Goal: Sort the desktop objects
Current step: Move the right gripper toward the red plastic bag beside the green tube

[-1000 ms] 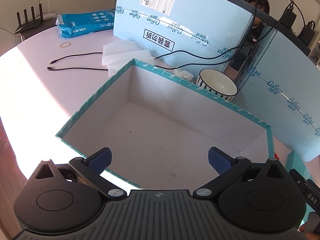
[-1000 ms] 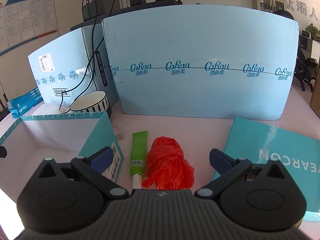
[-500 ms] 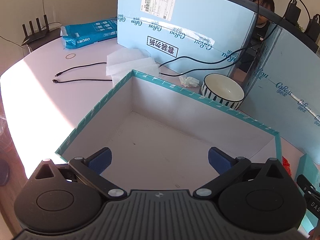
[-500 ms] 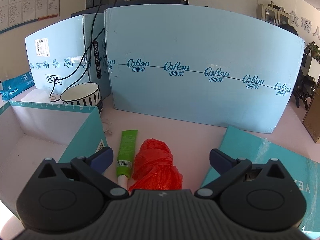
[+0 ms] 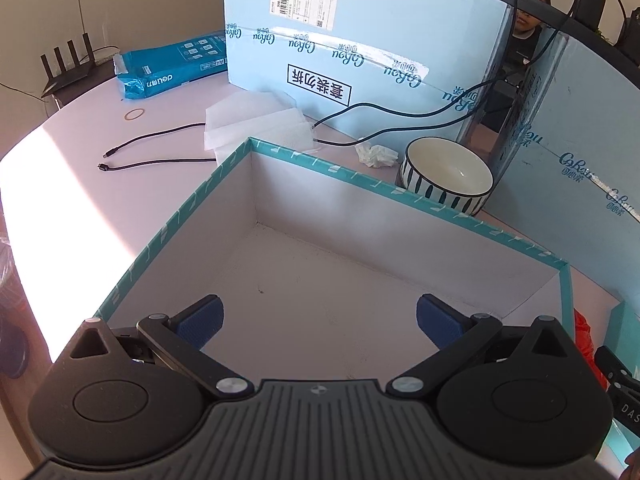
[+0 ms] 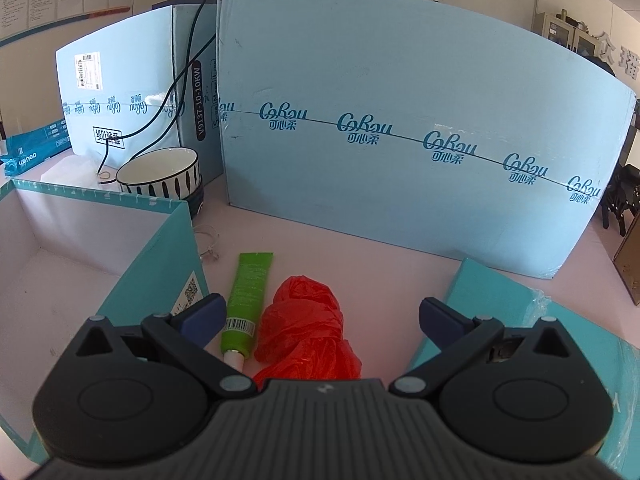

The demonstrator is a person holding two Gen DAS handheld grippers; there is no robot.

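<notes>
An open teal box with a white, empty inside stands on the pink table; it also shows at the left of the right wrist view. My left gripper is open and empty above the box's near edge. My right gripper is open and empty just above a crumpled red plastic bag. A green tube lies beside the bag, between it and the box wall. A striped bowl stands behind the box, also seen in the right wrist view.
Tall light-blue cartons wall off the back. A teal lid lies at the right. A black cable, white paper sheets, a crumpled tissue, a rubber band and a blue package lie left of the box.
Both grippers have drawn back and tilted slightly; the left view now shows more of the table behind the box. The right gripper sits lower over the red bag. Jaws stay open.
</notes>
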